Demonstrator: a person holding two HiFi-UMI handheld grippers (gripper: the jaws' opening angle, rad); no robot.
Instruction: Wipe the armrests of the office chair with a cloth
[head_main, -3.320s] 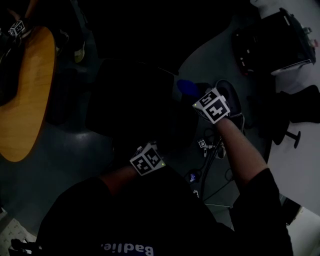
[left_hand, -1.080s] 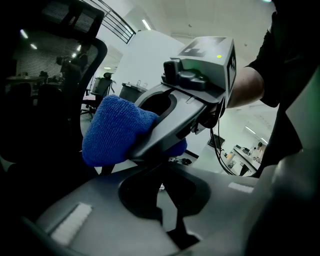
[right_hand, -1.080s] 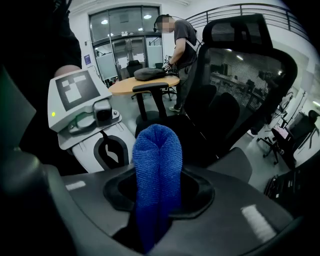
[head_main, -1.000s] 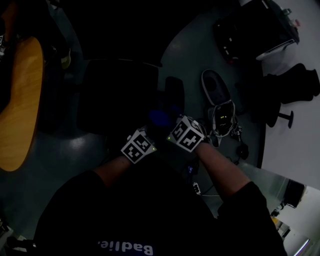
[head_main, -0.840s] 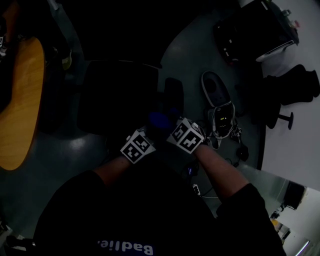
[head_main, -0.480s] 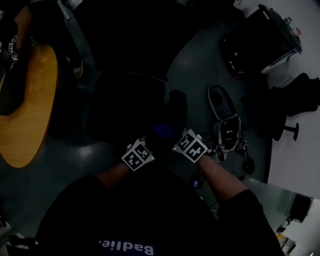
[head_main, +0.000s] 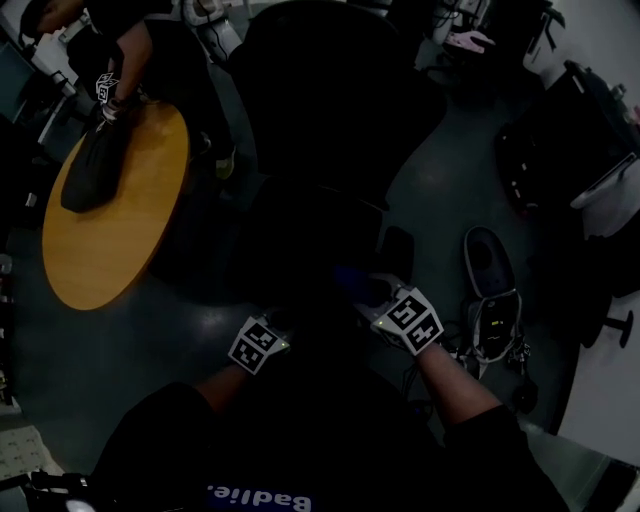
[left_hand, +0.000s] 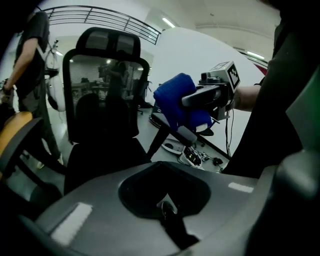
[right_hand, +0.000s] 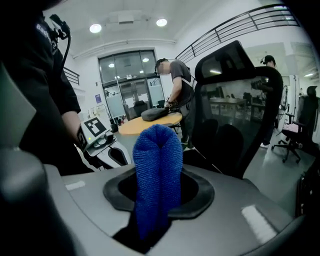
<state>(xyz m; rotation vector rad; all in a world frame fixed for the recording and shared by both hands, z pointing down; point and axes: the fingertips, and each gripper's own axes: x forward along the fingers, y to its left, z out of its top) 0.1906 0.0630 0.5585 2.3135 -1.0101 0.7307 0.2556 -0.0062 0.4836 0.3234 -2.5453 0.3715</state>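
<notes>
The head view is very dark. A black office chair (head_main: 318, 120) stands in front of me, its mesh back (left_hand: 104, 85) filling the left gripper view. My right gripper (left_hand: 189, 101) is shut on a folded blue cloth (right_hand: 159, 165) and holds it just above the chair's right armrest (left_hand: 186, 135). The cloth (head_main: 352, 280) shows faintly by that armrest (head_main: 397, 250). My left gripper (left_hand: 165, 214) is shut with nothing in it and hangs to the left of the cloth, apart from it.
A round wooden table (head_main: 120, 230) stands at the left with a black bag (head_main: 90, 165) on it; another person (right_hand: 176, 85) works there. A shoe (head_main: 485, 262) and cables (head_main: 495, 335) lie on the floor at the right. Dark equipment (head_main: 590, 130) sits beyond.
My view has tilted up, showing more of the chair back and table. The two grippers, close together around the cloth before, now stand farther apart; the left has drawn away leftward.
</notes>
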